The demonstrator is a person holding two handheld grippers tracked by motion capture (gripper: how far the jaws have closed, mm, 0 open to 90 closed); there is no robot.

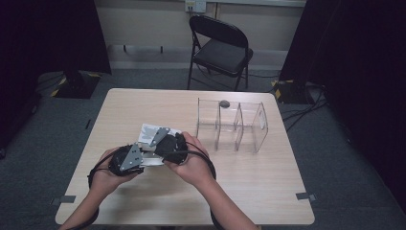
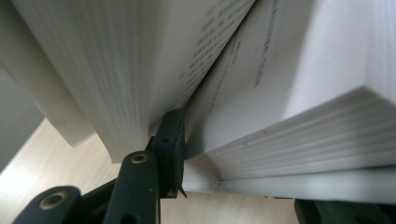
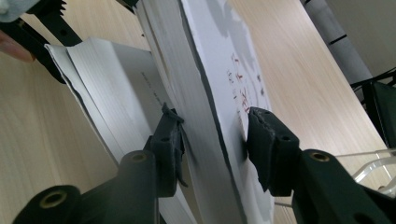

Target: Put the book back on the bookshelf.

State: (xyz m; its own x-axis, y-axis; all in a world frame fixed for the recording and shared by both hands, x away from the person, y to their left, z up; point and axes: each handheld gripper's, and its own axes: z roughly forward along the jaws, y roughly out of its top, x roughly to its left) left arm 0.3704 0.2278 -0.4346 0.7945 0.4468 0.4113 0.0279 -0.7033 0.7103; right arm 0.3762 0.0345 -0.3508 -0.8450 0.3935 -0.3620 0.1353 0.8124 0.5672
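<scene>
Book [image 1: 154, 136] lies on the worktop [image 1: 143, 103] at about 7 o'clock from the clear divided organizer [image 1: 233, 125], with both of your tools on it. Your left hand-held gripper [image 2: 233, 154] has one jaw pushed between the printed pages near the spine and the other under the lower block, clamping that block. Your right hand-held gripper [image 3: 212, 140] pinches the front cover and a sheaf of pages, lifted steeply. Folding chair [image 1: 221, 48] stands at 12 o'clock beyond the worktop.

One book [image 1: 152, 135], one clear divided organizer [image 1: 232, 125], one folding chair [image 1: 220, 48], two grippers.
</scene>
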